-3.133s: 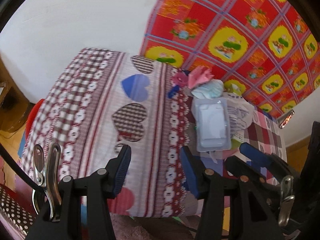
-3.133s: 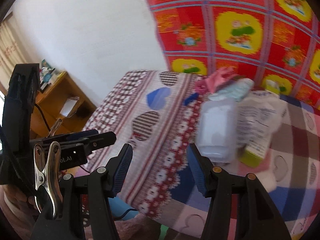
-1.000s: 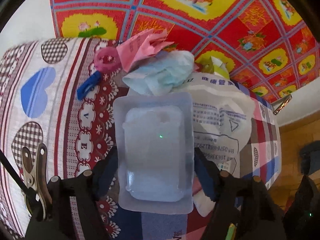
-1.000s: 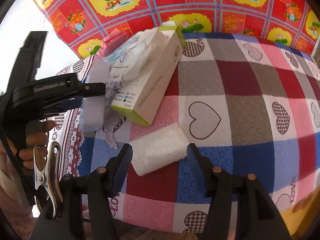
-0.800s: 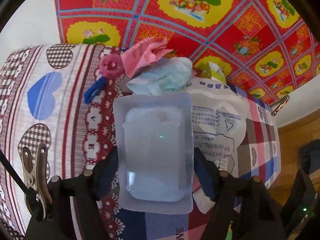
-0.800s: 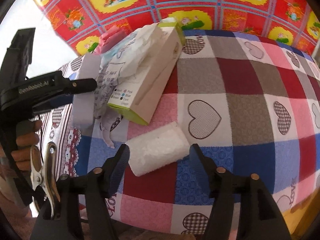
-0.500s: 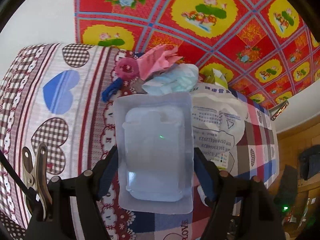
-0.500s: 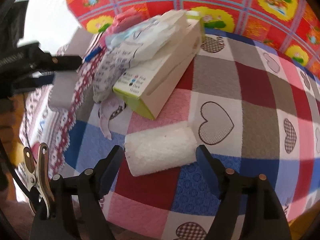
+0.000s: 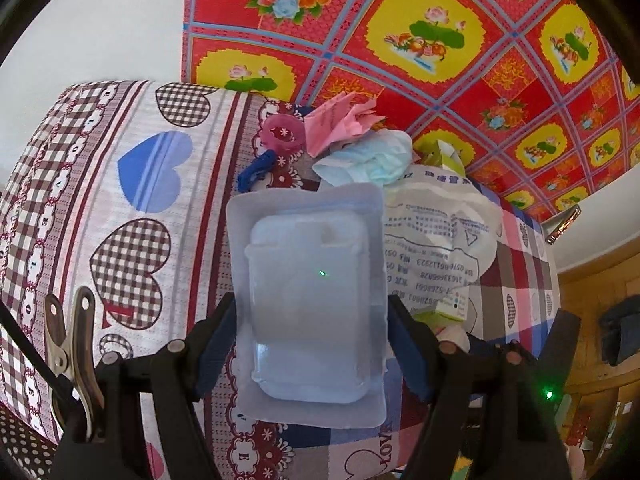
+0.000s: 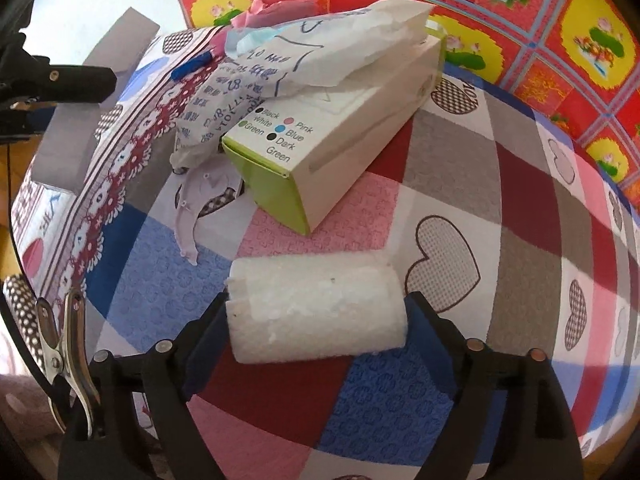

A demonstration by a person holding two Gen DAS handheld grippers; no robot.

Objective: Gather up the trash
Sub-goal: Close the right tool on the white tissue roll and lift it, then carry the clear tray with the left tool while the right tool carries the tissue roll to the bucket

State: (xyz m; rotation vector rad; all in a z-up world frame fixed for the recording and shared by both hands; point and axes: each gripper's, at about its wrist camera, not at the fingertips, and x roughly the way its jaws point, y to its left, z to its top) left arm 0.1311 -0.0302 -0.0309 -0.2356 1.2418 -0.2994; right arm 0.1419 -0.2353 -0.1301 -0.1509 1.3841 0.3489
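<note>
Left tongs [image 9: 310, 340]: clamped on the clear plastic blister tray [image 9: 308, 300], which is lifted off the bed [image 9: 132, 184] and sits higher above the pile than a second ago.
Right tongs [image 10: 316, 336]: jaws opening, straddling the white foam piece [image 10: 316, 306], pads not yet pressing (closer to it than a second ago).
Meaning: one item is collected; I judge the foam is next.
Rest of trash: green-and-white box [image 10: 332, 152], printed paper bag [image 10: 288, 64] and pink paper [image 9: 340, 122] lie heaped on the bed.
Versus earliest frame: both tongs were then empty, far from the pile.
</note>
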